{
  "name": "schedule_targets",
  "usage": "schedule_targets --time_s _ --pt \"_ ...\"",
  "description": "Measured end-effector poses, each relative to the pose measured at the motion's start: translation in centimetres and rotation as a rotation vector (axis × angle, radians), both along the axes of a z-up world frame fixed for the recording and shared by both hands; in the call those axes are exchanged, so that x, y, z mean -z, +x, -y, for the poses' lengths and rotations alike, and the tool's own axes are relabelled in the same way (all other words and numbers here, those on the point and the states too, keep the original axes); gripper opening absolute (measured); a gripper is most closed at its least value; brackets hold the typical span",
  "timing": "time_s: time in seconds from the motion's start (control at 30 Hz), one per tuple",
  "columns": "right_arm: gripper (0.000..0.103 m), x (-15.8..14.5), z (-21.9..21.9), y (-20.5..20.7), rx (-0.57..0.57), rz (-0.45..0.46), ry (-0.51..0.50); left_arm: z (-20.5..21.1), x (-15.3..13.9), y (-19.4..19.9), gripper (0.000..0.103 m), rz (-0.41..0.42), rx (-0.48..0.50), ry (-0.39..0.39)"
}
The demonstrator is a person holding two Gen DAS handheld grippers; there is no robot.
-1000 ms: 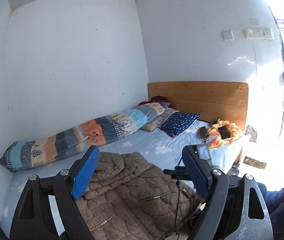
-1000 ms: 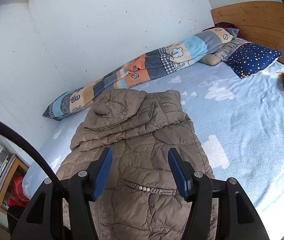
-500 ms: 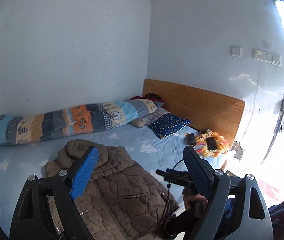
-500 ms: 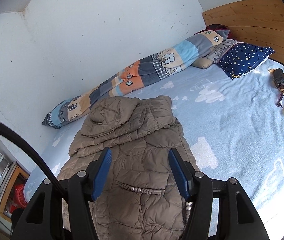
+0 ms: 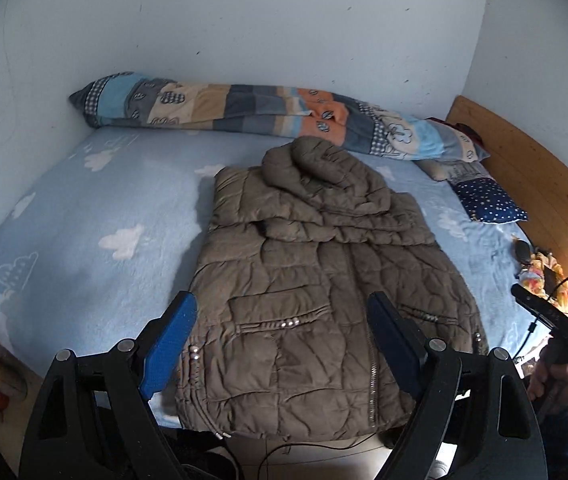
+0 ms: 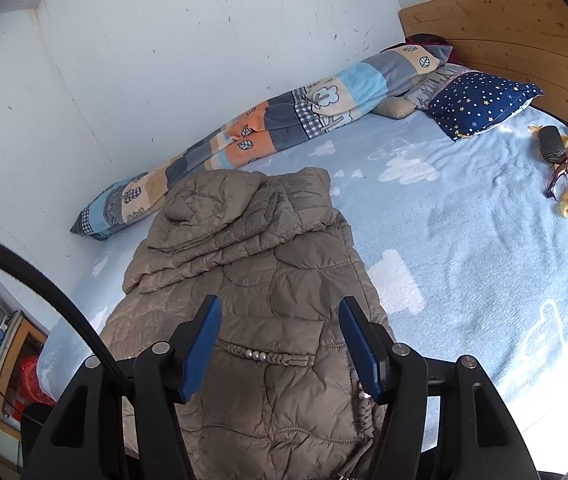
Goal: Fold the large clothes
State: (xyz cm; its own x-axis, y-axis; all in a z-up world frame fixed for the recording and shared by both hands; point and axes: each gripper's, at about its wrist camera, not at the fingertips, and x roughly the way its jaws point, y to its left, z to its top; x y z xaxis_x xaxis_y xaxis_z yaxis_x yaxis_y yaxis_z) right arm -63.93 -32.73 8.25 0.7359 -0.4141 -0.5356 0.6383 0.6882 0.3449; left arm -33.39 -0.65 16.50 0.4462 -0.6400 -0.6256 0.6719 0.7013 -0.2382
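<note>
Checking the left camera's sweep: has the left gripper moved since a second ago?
Yes. The left gripper swung left and tipped down: the wooden headboard slid from centre to the right edge.

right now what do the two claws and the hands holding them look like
Both the left claw and the right claw have black angular frames with silver bolts and flat blue pads on the fingers. In the left wrist view, a hand in a dark blue sleeve grips a black handle with a thin black cable.
</note>
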Motion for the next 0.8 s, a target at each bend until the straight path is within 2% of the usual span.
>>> schedule_targets --time_s 0.23,0.37,0.5,0.7,0.77,0.8 --pt "0.066 2.6 1.2 -0.5 0.041 -0.077 0.062 -1.3 6.4 4.8 0.086 -0.163 -0.1 0.058" --pt "0.066 3.5 1.6 -0.1 0.05 -0.105 0.088 -2.4 8.9 7.1 0.086 -0.25 -0.148 0.066" --pt "0.066 4.1 2.0 -0.2 0.06 -0.133 0.107 -3.3 11.7 9.2 0.086 -0.32 -0.209 0.11" --pt "0.066 6.3 2.8 -1.8 0.096 -0.174 0.217 -4.1 16.0 9.9 0.086 -0.497 -0.194 0.122" --pt "0.066 7.2 3.0 -2.5 0.118 -0.207 0.244 -4.1 16.9 9.6 0.084 -0.503 -0.197 0.141" --pt "0.066 7.6 3.1 -3.0 0.127 -0.214 0.263 -3.7 16.9 9.2 0.083 -0.473 -0.189 0.171"
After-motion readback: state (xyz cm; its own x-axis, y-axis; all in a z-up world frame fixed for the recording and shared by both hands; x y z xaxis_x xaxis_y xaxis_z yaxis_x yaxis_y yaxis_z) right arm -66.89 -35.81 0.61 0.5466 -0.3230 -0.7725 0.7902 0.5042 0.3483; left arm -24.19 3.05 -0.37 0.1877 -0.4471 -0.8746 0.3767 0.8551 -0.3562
